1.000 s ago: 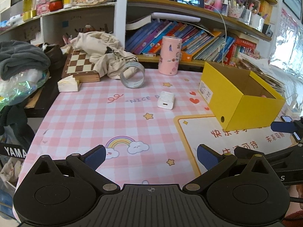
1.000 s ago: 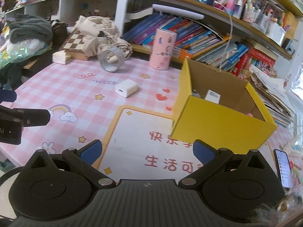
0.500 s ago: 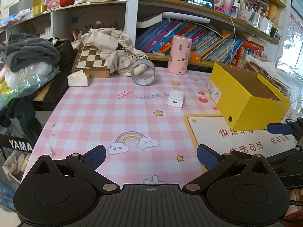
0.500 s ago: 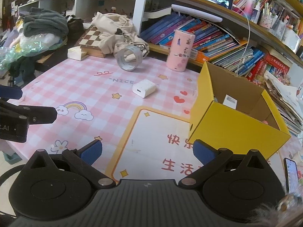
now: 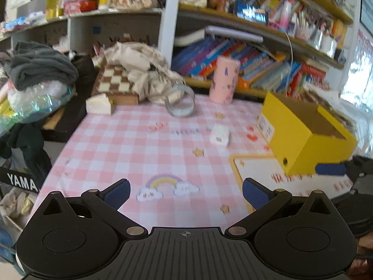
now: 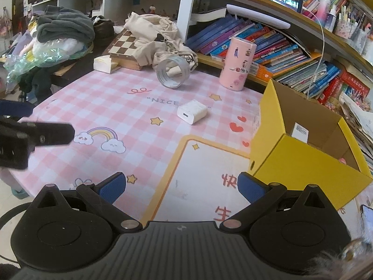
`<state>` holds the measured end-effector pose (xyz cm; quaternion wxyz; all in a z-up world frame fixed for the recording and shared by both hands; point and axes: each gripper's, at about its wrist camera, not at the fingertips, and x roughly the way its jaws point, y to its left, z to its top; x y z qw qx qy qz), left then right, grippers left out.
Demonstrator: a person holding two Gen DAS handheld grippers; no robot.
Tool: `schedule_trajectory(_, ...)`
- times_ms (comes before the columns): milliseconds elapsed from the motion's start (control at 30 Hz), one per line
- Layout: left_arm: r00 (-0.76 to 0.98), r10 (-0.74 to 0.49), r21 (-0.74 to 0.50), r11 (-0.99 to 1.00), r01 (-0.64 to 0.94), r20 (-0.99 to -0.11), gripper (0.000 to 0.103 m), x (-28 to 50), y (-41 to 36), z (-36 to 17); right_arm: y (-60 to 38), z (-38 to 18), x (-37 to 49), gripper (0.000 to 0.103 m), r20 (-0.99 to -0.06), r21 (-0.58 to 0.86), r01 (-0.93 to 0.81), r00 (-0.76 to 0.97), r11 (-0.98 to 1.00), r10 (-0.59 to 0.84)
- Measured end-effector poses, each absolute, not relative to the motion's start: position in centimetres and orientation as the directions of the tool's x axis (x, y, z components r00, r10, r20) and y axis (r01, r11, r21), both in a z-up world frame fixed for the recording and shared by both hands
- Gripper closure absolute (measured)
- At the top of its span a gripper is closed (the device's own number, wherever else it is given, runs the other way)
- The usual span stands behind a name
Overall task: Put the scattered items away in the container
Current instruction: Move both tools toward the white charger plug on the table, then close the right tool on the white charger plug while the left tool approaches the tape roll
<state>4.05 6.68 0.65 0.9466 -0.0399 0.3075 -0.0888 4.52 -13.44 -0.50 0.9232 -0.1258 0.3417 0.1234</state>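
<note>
A white charger block [image 5: 219, 134] [image 6: 192, 112] lies on the pink checked mat, left of the open yellow box [image 5: 305, 135] [image 6: 300, 154]. A small white item [image 6: 299, 131] lies inside the box. A clear tape roll [image 5: 180, 103] [image 6: 173, 72] stands on edge at the back, next to a pink cylinder tin [image 5: 224, 79] [image 6: 237, 63]. My left gripper [image 5: 185, 192] is open and empty over the mat's near edge. My right gripper [image 6: 181, 185] is open and empty, in front of the box.
A chessboard box [image 6: 126, 46] with a beige cloth bag [image 6: 156, 37] on it sits at the back left. A small white box [image 6: 105, 63] lies beside it. Bookshelves [image 6: 268, 44] run behind. A clothes pile [image 6: 63, 28] is at far left. A phone [image 6: 367, 217] lies at right.
Both grippers have pulled back and up from the table, so the mat and box look farther away. Both stay open. The items on the mat have not moved.
</note>
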Motion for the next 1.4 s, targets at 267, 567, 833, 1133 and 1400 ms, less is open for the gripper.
schedule_trajectory(267,0.816,-0.174,-0.145,0.983,0.112,-0.551,0.0,6.0,7.1,0.2,-13.2,-0.8,7.0,0.0,-0.667,-0.136,-0.333,0.727,0.933,0.162)
schedule_trajectory(567,0.796,-0.211,-0.236,0.968,0.088,-0.567,0.0,9.3,7.9,-0.7,-12.7,-1.7,10.9,0.0,-0.68,-0.103,-0.384,0.7,0.917,0.217)
schedule_trajectory(833,0.745,-0.194,-0.21,0.975,0.074,-0.638,0.0,13.5,7.8,-1.6,-12.6,-3.1,15.9,0.0,-0.697,-0.017,-0.38,0.668,0.925,0.262)
schedule_trajectory(1133,0.736,-0.162,-0.133,0.986,0.098,-0.658,0.0,18.8,6.6,-2.3,-12.0,-4.5,20.4,0.001,-0.708,0.017,-0.384,0.647,0.923,0.282)
schedule_trajectory(1400,0.737,-0.139,-0.074,0.99,0.12,-0.661,0.0,23.3,5.4,-3.4,-12.0,-6.1,24.1,0.001,-0.731,0.001,-0.346,0.64,0.938,0.237)
